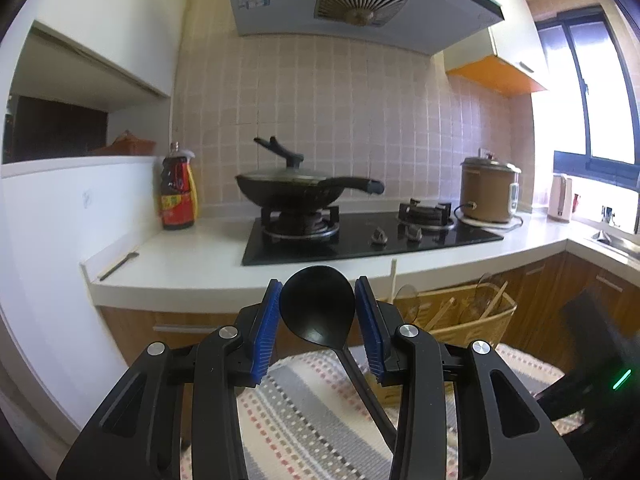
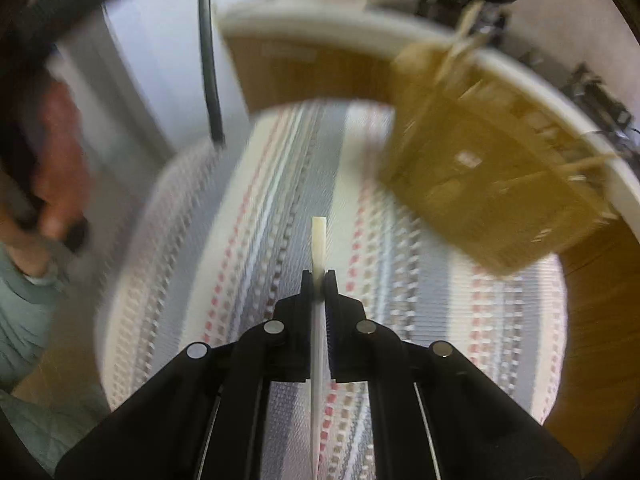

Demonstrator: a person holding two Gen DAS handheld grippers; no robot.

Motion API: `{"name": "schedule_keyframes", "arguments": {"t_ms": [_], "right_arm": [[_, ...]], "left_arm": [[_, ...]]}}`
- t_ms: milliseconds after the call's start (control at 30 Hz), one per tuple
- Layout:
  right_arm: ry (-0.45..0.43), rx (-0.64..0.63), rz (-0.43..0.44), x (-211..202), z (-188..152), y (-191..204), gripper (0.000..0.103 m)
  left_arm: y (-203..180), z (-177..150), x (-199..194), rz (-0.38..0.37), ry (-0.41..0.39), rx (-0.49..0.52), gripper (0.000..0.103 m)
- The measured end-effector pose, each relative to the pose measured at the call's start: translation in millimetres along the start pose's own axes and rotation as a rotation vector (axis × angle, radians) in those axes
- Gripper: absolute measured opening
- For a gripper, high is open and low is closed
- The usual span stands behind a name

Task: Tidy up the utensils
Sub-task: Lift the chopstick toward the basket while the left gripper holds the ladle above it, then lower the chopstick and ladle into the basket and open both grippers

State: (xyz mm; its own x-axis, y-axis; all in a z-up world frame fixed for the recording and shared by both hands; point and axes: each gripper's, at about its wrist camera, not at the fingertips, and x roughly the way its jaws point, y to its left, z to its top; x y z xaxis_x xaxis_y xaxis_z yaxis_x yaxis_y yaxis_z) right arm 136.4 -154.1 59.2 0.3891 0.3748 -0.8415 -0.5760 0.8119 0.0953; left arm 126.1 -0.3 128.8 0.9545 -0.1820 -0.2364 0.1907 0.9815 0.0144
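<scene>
My left gripper is shut on a black plastic ladle, its blue pads pressing both sides of the bowl; the handle hangs down between the fingers. A woven basket with several wooden utensils and clear lids stands on the floor to the right. In the blurred right wrist view, my right gripper is shut on a thin white utensil, edge-on, above the striped rug. The basket is up and to the right. The ladle's handle hangs at upper left.
A white counter holds a black hob, a lidded wok, an oil bottle, a brown rice cooker and a dark utensil near its left edge. Wooden cabinets sit below. A striped rug covers the floor.
</scene>
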Motion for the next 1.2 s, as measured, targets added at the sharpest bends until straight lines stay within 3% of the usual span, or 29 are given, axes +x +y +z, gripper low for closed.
{"name": "schedule_keyframes", "arguments": {"t_ms": [233,333,433,533,700,967,1200], "right_arm": [[-0.311,0.090,-0.087,-98.4,17.8,-26.5,0.004],[-0.500,0.136,-0.138,-141.6,32.6,-42.0,0.004],[-0.687,0.184,-0.165,-168.2,39.7,-56.7,0.004],[-0.810,0.231,-0.226,-172.1,46.0,-69.6,0.004],[-0.921,0.285,-0.297,-161.9,56.3,-91.3,0.004],[-0.970,0.378,-0.329,-96.9,64.2,-111.7,0.004],[-0.991,0.372,-0.366,-60.0,48.1,-110.3,0.004]], "left_arm": [[-15.2,29.2,4.8,-0.006,-0.093,-0.029,0.036],[-18.4,46.9,13.5,-0.018,-0.140,-0.058,0.036],[-24.0,58.7,27.4,-0.027,-0.162,-0.059,0.036],[-30.1,63.7,47.9,-0.040,-0.160,-0.055,0.036],[-37.0,55.8,87.2,-0.060,-0.148,-0.017,0.036],[-29.8,23.6,130.2,-0.081,-0.097,-0.010,0.036],[-35.8,-0.3,139.7,-0.094,-0.087,0.014,0.036]]}}
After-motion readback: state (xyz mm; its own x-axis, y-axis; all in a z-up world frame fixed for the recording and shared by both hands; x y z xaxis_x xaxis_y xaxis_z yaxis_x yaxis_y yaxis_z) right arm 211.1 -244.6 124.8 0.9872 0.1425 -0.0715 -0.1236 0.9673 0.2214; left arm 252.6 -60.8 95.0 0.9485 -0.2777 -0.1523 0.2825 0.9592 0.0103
